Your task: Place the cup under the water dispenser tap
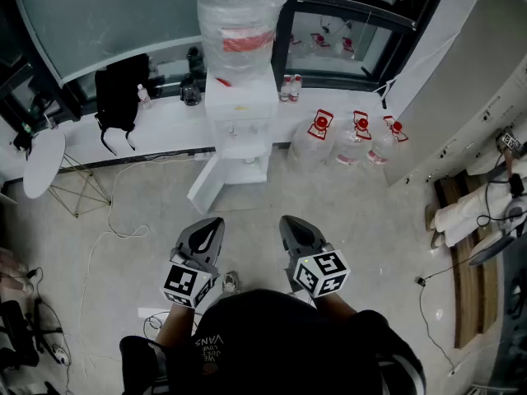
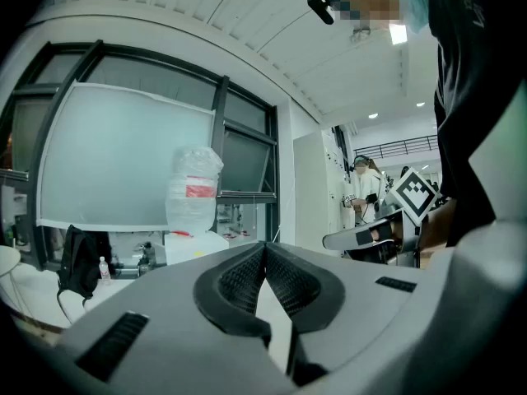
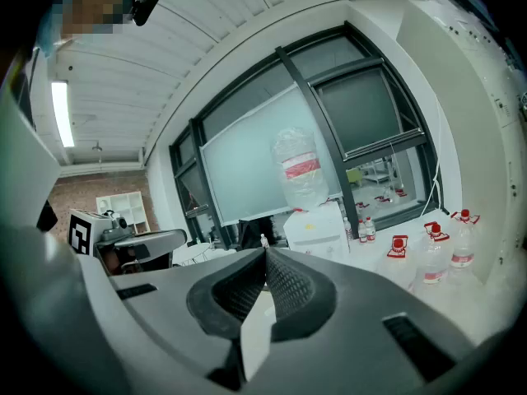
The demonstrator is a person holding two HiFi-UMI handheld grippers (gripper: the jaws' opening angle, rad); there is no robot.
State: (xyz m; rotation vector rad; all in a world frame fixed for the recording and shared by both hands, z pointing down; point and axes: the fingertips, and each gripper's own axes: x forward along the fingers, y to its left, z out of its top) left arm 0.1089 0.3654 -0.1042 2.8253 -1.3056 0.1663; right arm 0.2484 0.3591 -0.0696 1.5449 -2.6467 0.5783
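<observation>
A white water dispenser (image 1: pixel 240 130) with a clear bottle (image 1: pixel 240 13) on top stands against the window wall across the floor; its lower door hangs open. It also shows in the left gripper view as the dispenser (image 2: pixel 191 239) and in the right gripper view as the dispenser (image 3: pixel 316 225). No cup is visible in any view. My left gripper (image 1: pixel 211 225) and right gripper (image 1: pixel 292 223) are held side by side in front of the person, well short of the dispenser, pointing towards it. Both are shut, tips touching, with nothing between them (image 2: pixel 264 245) (image 3: pixel 265 252).
Three large water jugs with red caps (image 1: pixel 354 138) stand on the floor right of the dispenser. A black bag (image 1: pixel 120 89) lies on the ledge at the left, with a round white table (image 1: pixel 43 161) nearby. Cables (image 1: pixel 107 229) trail across the floor. Another person (image 1: pixel 482 200) is at the right edge.
</observation>
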